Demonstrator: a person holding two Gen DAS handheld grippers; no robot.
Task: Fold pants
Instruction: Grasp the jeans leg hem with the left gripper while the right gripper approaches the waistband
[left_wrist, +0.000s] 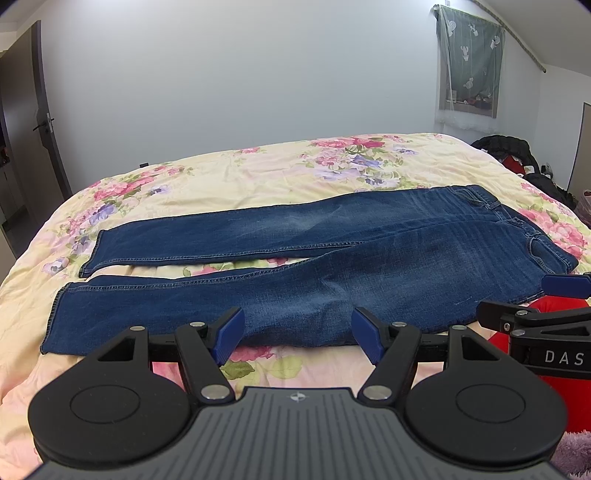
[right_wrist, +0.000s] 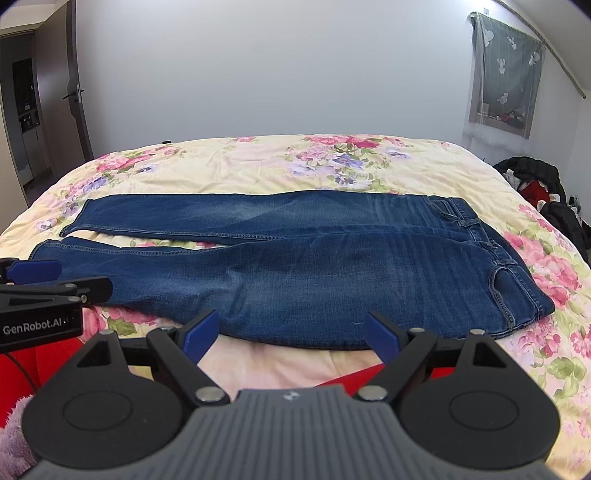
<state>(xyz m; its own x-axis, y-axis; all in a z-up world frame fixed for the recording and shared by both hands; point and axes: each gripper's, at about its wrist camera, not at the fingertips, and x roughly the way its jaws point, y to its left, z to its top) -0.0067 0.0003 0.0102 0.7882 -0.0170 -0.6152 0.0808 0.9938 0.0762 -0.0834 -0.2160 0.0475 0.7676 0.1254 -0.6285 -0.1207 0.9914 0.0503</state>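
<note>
Blue jeans (left_wrist: 332, 254) lie flat across a floral bedspread (left_wrist: 229, 184), waistband to the right, both legs stretched left with a narrow gap between them. My left gripper (left_wrist: 297, 334) is open just short of the near leg's edge, nothing between its blue pads. In the right wrist view the same jeans (right_wrist: 314, 266) fill the middle, and my right gripper (right_wrist: 291, 334) stands open at the near edge below the seat, holding nothing. Each gripper shows at the side of the other's view: the right one (left_wrist: 565, 291) and the left one (right_wrist: 33, 273).
A red garment (left_wrist: 554, 369) lies under the grippers at the bed's near edge, with a purple fuzzy cloth (right_wrist: 11, 435) beside it. Dark clothes (right_wrist: 543, 184) are piled at the bed's far right. A door (left_wrist: 40, 122) stands at the left, a curtained window (right_wrist: 506, 74) at the right.
</note>
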